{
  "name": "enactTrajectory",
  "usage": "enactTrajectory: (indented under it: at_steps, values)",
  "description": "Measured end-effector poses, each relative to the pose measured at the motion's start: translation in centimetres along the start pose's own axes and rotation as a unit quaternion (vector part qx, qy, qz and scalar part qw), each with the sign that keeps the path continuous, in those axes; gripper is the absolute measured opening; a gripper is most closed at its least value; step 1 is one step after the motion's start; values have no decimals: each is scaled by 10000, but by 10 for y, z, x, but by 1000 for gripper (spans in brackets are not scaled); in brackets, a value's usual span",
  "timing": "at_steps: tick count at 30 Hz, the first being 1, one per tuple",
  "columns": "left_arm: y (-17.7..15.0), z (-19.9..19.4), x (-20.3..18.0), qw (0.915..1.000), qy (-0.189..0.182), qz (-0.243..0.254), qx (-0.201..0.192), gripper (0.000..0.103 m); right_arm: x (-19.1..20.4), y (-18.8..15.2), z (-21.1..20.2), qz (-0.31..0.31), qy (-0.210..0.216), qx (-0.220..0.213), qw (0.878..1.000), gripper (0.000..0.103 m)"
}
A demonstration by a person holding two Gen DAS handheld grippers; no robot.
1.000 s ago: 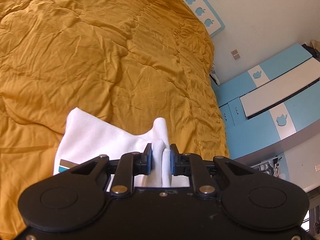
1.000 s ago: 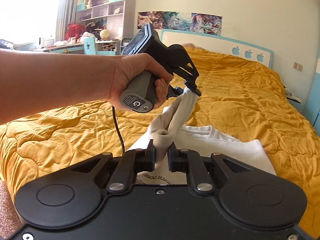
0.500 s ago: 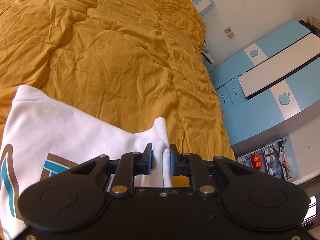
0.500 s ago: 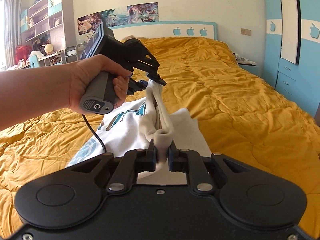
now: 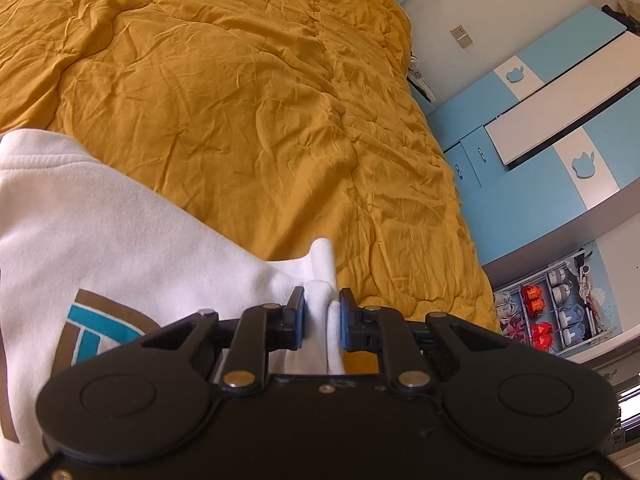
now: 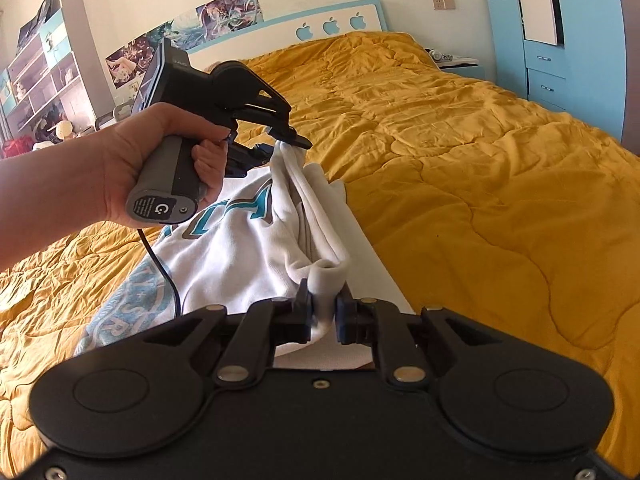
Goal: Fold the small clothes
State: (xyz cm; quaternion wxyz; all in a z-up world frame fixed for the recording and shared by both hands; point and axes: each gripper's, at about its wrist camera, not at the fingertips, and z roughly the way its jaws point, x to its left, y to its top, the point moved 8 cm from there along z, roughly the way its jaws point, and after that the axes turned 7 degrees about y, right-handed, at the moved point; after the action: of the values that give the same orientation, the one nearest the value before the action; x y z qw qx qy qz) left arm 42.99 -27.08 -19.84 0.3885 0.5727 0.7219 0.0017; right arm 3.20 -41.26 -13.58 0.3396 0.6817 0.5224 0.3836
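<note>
One white shirt (image 6: pixel 240 256) with teal lettering hangs over the yellow bed (image 6: pixel 480 184), its pinched edge stretched between two grippers. The right gripper (image 6: pixel 323 312) clamps a bunched fold nearest; the left gripper (image 6: pixel 286 144), held in a hand (image 6: pixel 132 160), grips the far end above the bed.

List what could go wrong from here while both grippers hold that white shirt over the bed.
1. The right gripper pinches only a small bunched fold of the white shirt; it may slip out.
2. The left gripper holds another thin bunch, so the edge between them may sag or twist.
3. The orange quilt is rumpled, so the shirt may land creased.
</note>
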Motion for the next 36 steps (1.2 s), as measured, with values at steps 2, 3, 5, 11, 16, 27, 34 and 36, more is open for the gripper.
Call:
enactTrajectory:
  at_steps: [2, 3, 5, 11, 16, 27, 34, 36]
  values:
    - [-1, 1, -7, 9999, -41, 114, -6, 14, -3, 1, -4, 39, -36, -68, 10000, 10]
    - [-1, 2, -10, 9999, -44, 157, 15, 14, -5, 1, -5, 55, -69, -83, 9999, 10]
    - [-3, 7, -15, 9998, -43, 178, 56, 14, -10, 1, -6, 126, -90, -72, 9999, 10]
    - [-10, 29, -16, 9996, 114, 60, 253, 28, -33, -12, 3, 377, -212, 123, 9990, 17]
    - [-1, -23, -29, 9983, -495, 318, 11, 33, -49, -7, -19, 601, -462, -92, 9971, 37]
    - [-113, -223, 82, 9872, -40, 1545, -389, 42, -9, 13, -31, -119, -107, -223, 9996, 40]
    - [-174, -240, 129, 9851, 326, 1670, -250, 43, 12, 8, -18, -469, -98, 150, 9987, 40]
    - [-182, -232, 132, 9844, 342, 1722, -140, 43, 18, 8, -12, -512, -89, 368, 9980, 40]
